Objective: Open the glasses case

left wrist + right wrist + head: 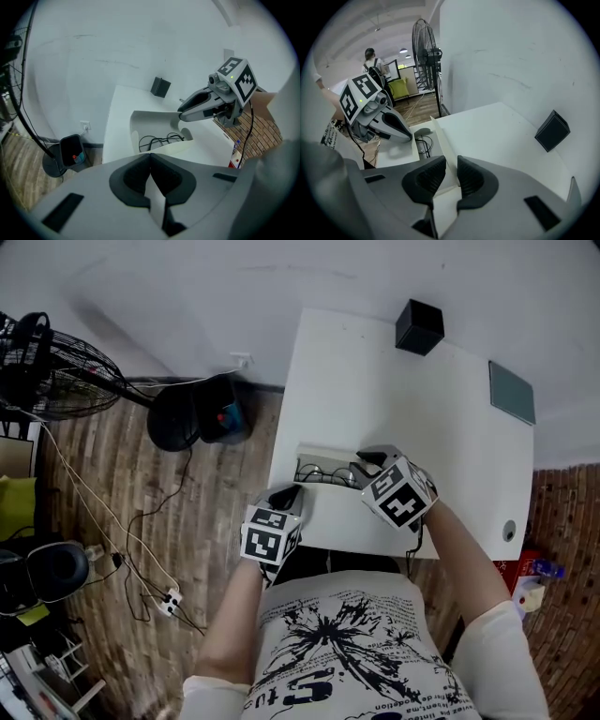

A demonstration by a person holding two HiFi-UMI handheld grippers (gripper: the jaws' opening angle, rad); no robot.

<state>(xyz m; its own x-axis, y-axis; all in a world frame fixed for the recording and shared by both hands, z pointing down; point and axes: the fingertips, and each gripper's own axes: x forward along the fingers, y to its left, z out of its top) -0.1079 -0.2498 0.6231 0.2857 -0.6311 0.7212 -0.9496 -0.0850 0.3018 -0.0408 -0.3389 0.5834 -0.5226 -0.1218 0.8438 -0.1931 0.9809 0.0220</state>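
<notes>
Two grippers are in your hands over the front left part of the desk (394, 399), and the glasses case (323, 454) lies between them, close to the desk's front edge and nearer its left corner than its right.

Off the desk's left edge, a fan (47, 367) stands on the wooden floor among loose cables (112, 521).

Your left gripper (289, 493) is at the case's near left corner. In the left gripper view its jaws are pressed together, tips right at the case's front wall. You cannot tell from any view whether they pinch that wall or only meet beside it.

The case is open: its lid (154, 119) stands up along the far side, and the glasses (323, 472) lie folded in the tray.

Your right gripper (367, 463) is at the lid's right end. In the right gripper view the thin lid runs between the two ribbed pads (433, 176), and the jaws are clamped on it.

Further right, a black box (418, 326) sits at the desk's far edge, well apart from the case. A flat grey pad (511, 392) lies along the right edge near the far right corner.
</notes>
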